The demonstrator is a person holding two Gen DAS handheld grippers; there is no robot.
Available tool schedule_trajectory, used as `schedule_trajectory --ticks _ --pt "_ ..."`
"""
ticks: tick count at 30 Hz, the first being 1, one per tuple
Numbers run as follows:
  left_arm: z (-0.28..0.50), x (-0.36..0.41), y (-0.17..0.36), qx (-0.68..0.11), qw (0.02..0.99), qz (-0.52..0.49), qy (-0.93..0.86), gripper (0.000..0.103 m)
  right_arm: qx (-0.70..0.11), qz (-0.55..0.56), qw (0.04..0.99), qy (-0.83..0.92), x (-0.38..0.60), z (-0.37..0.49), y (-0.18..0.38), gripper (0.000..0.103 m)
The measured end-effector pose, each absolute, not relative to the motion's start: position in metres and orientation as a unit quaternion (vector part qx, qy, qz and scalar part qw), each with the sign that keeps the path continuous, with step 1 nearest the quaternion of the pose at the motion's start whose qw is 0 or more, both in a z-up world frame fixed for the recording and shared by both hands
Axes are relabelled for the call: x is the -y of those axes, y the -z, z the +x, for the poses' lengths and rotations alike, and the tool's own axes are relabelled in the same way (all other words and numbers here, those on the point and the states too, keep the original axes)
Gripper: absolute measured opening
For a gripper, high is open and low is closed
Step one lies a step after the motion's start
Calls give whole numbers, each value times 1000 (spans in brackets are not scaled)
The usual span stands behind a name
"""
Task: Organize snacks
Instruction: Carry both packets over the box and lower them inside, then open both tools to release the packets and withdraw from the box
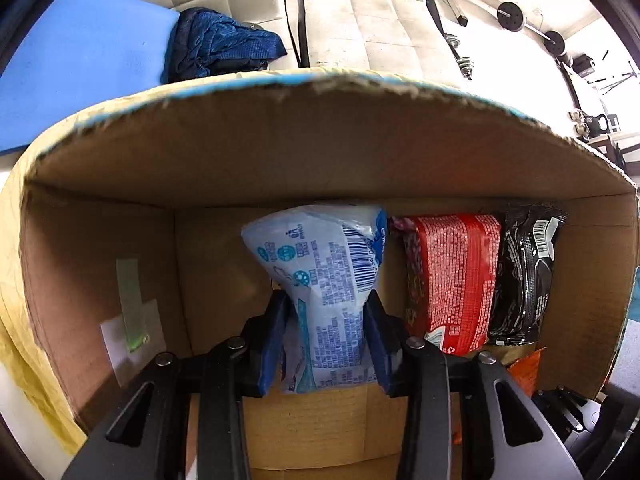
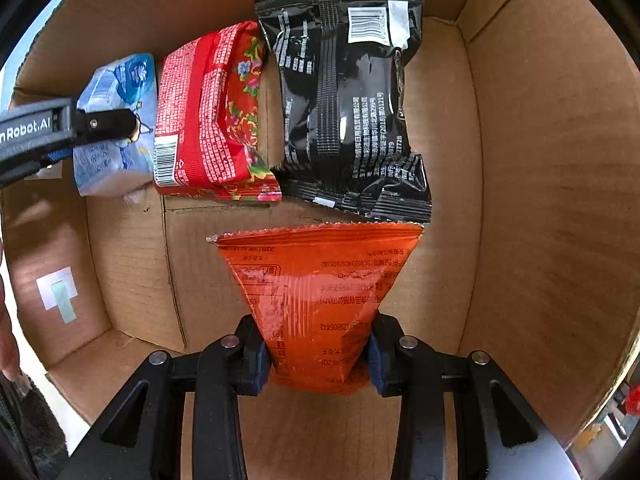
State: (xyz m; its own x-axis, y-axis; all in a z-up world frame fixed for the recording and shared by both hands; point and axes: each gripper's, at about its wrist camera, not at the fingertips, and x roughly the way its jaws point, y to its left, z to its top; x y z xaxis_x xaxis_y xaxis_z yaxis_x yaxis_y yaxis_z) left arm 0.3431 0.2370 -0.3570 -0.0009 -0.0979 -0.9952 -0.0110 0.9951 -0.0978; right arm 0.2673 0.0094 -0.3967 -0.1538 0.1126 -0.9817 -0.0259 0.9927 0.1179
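Observation:
Inside a cardboard box (image 1: 280, 148), my left gripper (image 1: 326, 344) is shut on a pale blue snack packet (image 1: 320, 264), held against the far wall. To its right stand a red packet (image 1: 452, 280) and a black packet (image 1: 524, 276). In the right wrist view my right gripper (image 2: 318, 354) is shut on an orange packet (image 2: 320, 292) over the box floor (image 2: 132, 248). Ahead of it lie the black packet (image 2: 348, 100), the red packet (image 2: 212, 112) and the blue packet (image 2: 120, 120), with the left gripper's finger (image 2: 108, 124) across the blue one.
A corner of the orange packet (image 1: 524, 372) shows at the lower right in the left wrist view. Tape patches (image 2: 60, 292) mark the box's left wall. Beyond the box are a blue foam pad (image 1: 80, 60), a dark blue cloth (image 1: 220, 44), white quilted cushions (image 1: 360, 12) and dumbbells (image 1: 532, 28).

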Motion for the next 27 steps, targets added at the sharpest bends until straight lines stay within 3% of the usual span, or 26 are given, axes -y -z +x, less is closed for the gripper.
schedule_trajectory --ticks 9,11,13,15,20,25,27 --pt "348 -245 352 -714 697 -64 28 40 -762 20 646 -51 -12 266 396 43" --pt "349 -247 347 -711 699 -69 27 40 -766 26 640 -52 -12 263 399 51" --pt "348 -247 339 -707 703 -70 24 40 -760 27 647 -49 -11 262 394 67" --pt "348 -249 333 -704 707 -71 24 40 -755 27 654 -51 -12 258 391 74" --pt "342 -254 314 -691 718 -77 21 40 -743 22 666 -58 -17 253 372 78" --pt "320 -257 282 -669 736 -97 20 41 -724 19 686 -65 -18 246 348 96" --pt "305 -256 268 -657 747 -97 19 48 -712 16 699 -65 -19 243 336 103"
